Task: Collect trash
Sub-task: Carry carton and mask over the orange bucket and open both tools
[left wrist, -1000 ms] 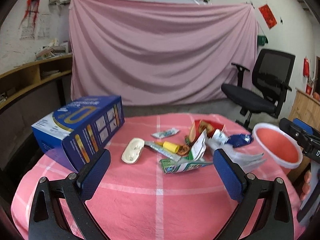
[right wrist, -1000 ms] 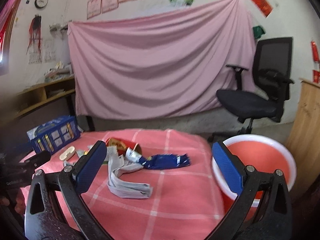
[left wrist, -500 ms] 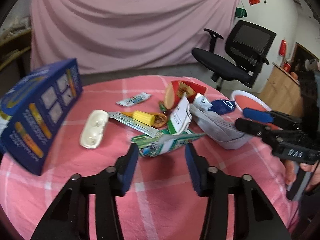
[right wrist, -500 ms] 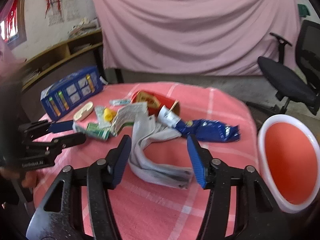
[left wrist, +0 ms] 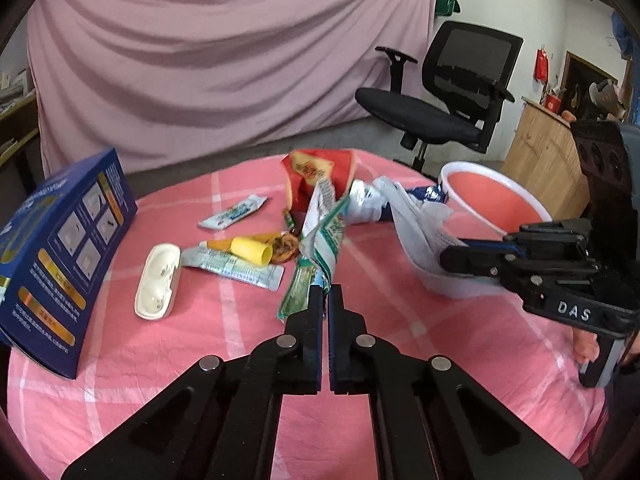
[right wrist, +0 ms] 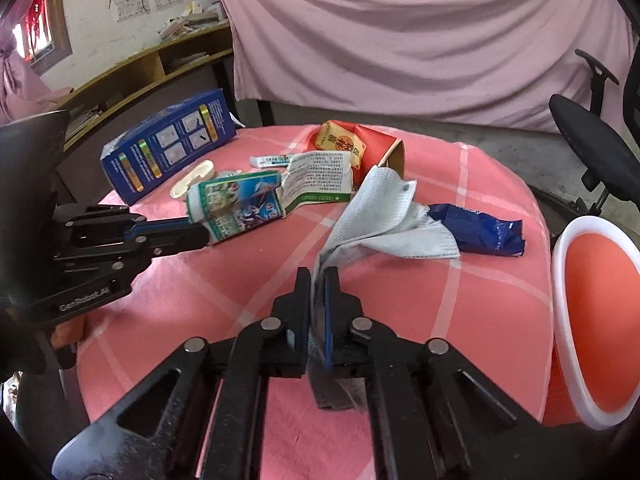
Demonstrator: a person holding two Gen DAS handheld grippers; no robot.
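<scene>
Trash lies in a heap on the round table under a pink checked cloth (left wrist: 420, 332). My left gripper (left wrist: 325, 292) is shut on the lower end of a green and white wrapper (left wrist: 324, 224), which stands up from its fingertips. In the right wrist view the same left gripper (right wrist: 196, 236) holds that green wrapper (right wrist: 240, 204) at the left. My right gripper (right wrist: 318, 276) is shut on a crumpled white paper towel (right wrist: 384, 216). The left wrist view shows the right gripper (left wrist: 460, 258) pinching the towel (left wrist: 416, 228). An orange bin with a white rim (right wrist: 592, 320) stands past the table's right edge.
A red packet (left wrist: 316, 168), a blue wrapper (right wrist: 476, 230), a yellow-capped tube (left wrist: 250, 250), a small sachet (left wrist: 234, 212) and a white case (left wrist: 156, 280) lie on the cloth. A blue box (left wrist: 60, 248) stands at the left. An office chair (left wrist: 448, 92) is behind the table.
Both grippers have tilted down toward the table and gone from wide open to shut. The left has taken the green wrapper, the right the white paper towel.
</scene>
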